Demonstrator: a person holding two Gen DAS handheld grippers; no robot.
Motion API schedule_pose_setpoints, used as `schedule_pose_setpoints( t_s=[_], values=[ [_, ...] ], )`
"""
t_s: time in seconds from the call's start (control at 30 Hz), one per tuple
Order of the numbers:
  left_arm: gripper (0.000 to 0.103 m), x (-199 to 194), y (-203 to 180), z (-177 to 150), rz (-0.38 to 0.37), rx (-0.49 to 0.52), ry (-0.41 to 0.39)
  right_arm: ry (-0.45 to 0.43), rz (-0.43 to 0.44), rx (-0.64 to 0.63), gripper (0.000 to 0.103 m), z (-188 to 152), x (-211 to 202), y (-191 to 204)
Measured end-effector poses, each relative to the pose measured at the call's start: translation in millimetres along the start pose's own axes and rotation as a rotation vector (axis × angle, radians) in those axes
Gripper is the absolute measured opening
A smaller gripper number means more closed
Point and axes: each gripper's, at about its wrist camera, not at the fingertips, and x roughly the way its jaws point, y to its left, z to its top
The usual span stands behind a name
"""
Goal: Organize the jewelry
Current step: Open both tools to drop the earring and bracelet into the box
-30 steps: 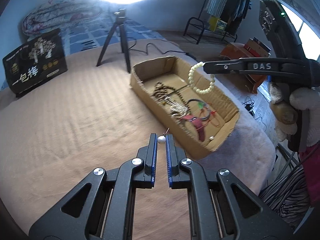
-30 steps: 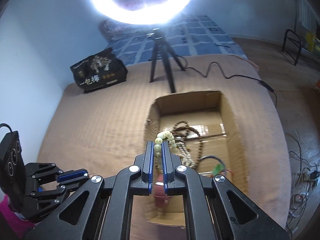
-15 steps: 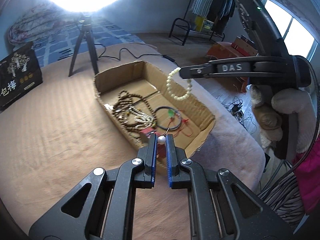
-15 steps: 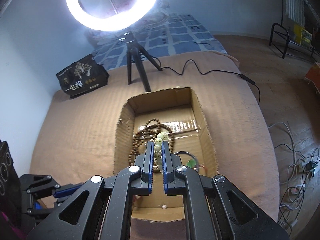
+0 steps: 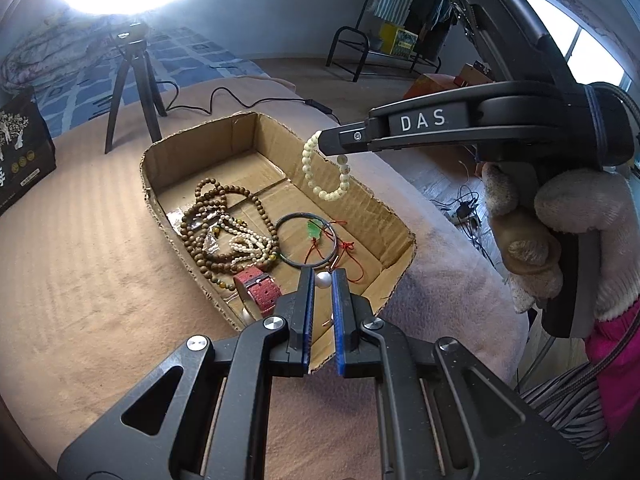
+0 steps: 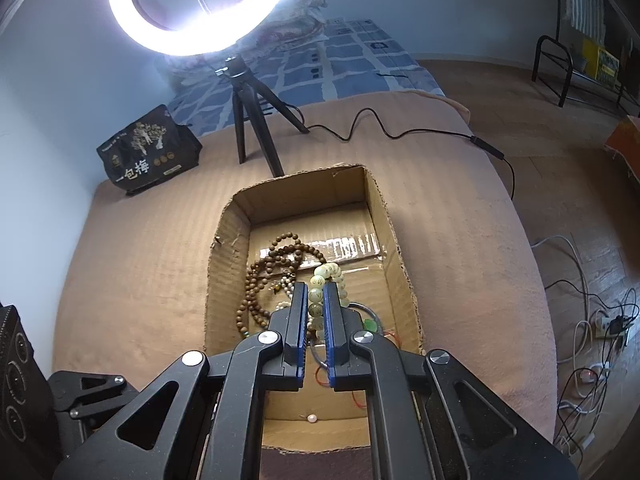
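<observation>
Overhead, round cream bracelet (image 5: pixel 325 176); below, corrugated cardboard box (image 5: pixel 256 128), glossy pearl (image 5: pixel 323 279).

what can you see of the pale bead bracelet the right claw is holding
The pale bead bracelet is a closed loop of round cream beads that look glossy, some with faint dark markings. The right claw is shut on its upper part, so the rest hangs as a loop in the air above the cardboard box. It touches only the claw's fingers, nothing in the box.
</observation>
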Motion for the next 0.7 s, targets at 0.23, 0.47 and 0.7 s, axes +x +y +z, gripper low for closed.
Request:
schedule_pose_setpoints(
  t_s=[0.23,0.47,0.7],
  values=[
    [0.007,6.9,-1.9,3.8,-0.011,-0.007,0.008,0.007,-0.004,0.007,0.006,0.1,3.1,-2.4],
    [0.007,11.2,-3.3,4.8,0.008,-0.004,0.011,0.011,-0.008,-0.004,0.006,-1.4,4.7,-2.6],
    [0.029,10.7,1.2,6.0,0.021,-0.019,0.011,0.007,-0.025,-0.005,0.025,-1.1,4.4,-1.5]
  ],
)
